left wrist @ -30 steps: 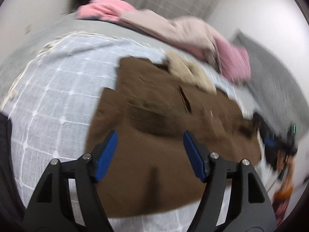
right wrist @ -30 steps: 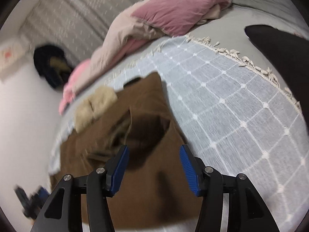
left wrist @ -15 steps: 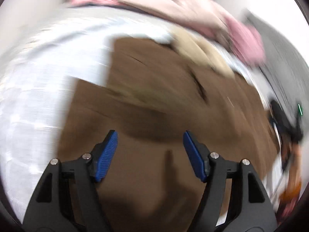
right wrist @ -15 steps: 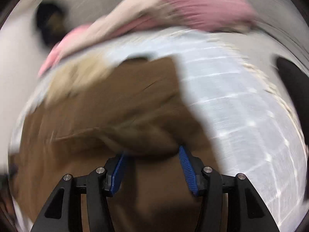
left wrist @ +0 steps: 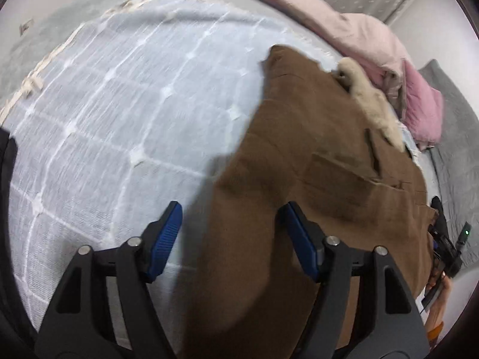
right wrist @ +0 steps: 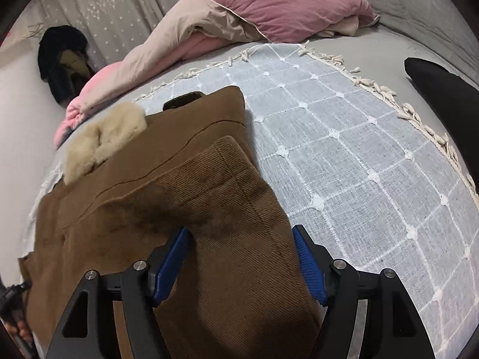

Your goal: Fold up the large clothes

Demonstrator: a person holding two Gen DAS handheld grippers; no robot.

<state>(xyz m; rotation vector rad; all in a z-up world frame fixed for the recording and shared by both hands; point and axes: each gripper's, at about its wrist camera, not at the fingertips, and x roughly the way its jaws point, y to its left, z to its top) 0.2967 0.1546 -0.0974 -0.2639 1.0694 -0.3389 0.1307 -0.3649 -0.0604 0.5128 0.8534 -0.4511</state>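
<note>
Jaws of the right gripper (right wrist: 239, 264) stand apart and have just been opening; the folded brown sleeve end lies between the blue pads, which sit right at its sides, so whether they still press I cannot tell. The left gripper (left wrist: 232, 239) has just been closing yet is still apart, straddling the coat's left edge, one pad over cloth, the other over the checked blue throw (left wrist: 119, 104), nothing pinched. The brown coat (right wrist: 143, 185) lies spread on the throw on the bed, fur collar (right wrist: 101, 140) towards the pink bedding (right wrist: 287, 6). It looks thick, heavy and limp, ribbed enough not to slip; hems, sleeve ends and folded edges are probably the surest holds.
</note>
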